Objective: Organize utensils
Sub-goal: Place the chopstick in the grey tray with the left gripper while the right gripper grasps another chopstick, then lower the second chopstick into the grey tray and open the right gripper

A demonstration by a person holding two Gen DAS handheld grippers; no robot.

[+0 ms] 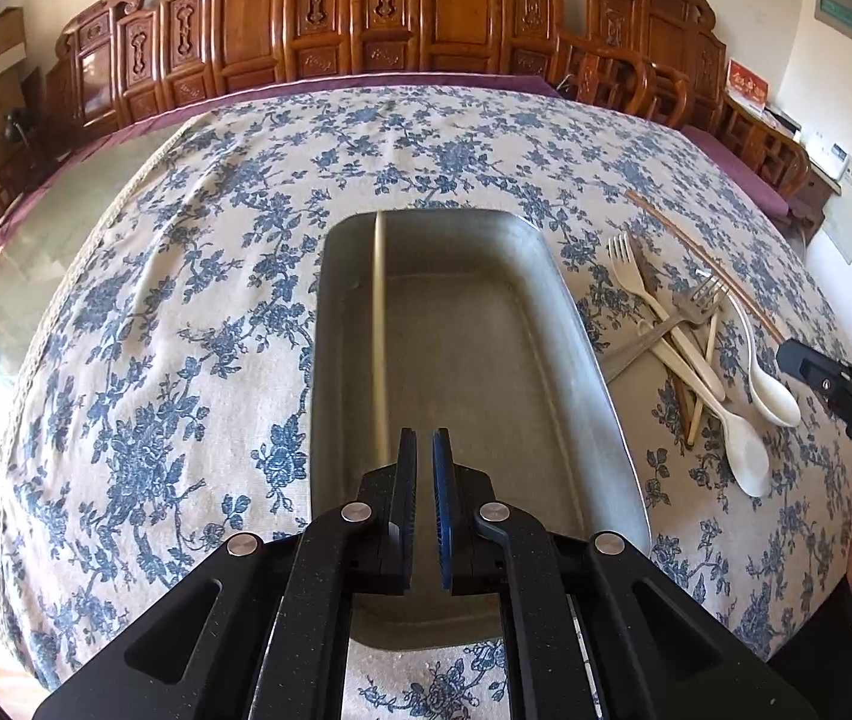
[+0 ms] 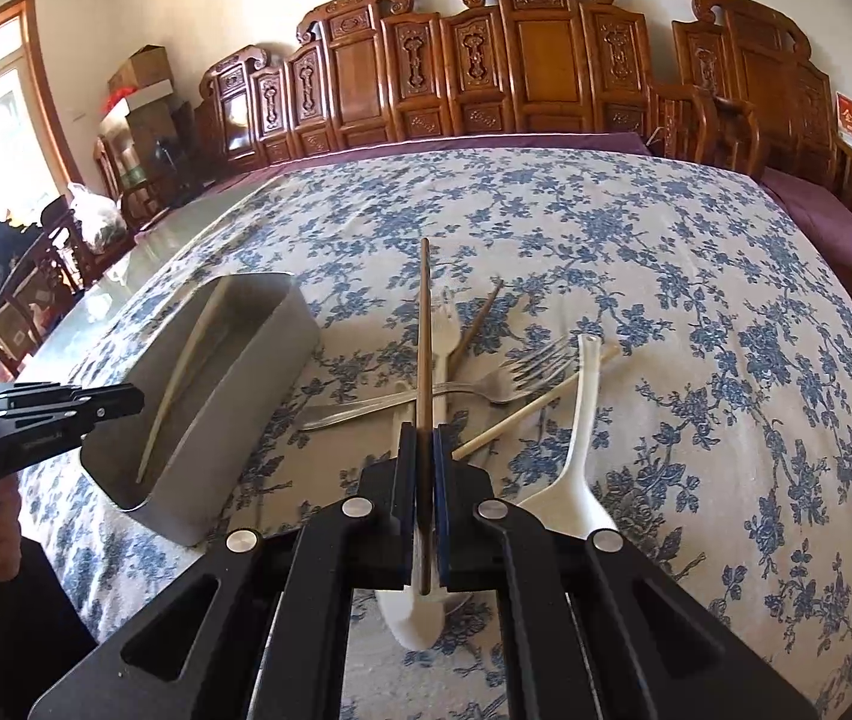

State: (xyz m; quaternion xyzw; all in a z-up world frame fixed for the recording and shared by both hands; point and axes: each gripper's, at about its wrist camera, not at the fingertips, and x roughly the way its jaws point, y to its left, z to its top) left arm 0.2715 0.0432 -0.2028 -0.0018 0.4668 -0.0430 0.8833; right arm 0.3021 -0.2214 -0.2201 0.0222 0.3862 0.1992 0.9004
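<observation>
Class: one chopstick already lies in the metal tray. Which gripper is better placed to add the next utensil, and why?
Right gripper: its jaws already clamp the brown chopstick beside the metal tray. The left gripper is shut, holding nothing.

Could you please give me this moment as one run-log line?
left claw: shut, empty, over tray | right claw: shut on brown chopstick | tray: one pale chopstick

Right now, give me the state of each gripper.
Left gripper: shut, holding nothing, above the tray.
Right gripper: shut on a brown chopstick, over the utensil pile.
</observation>
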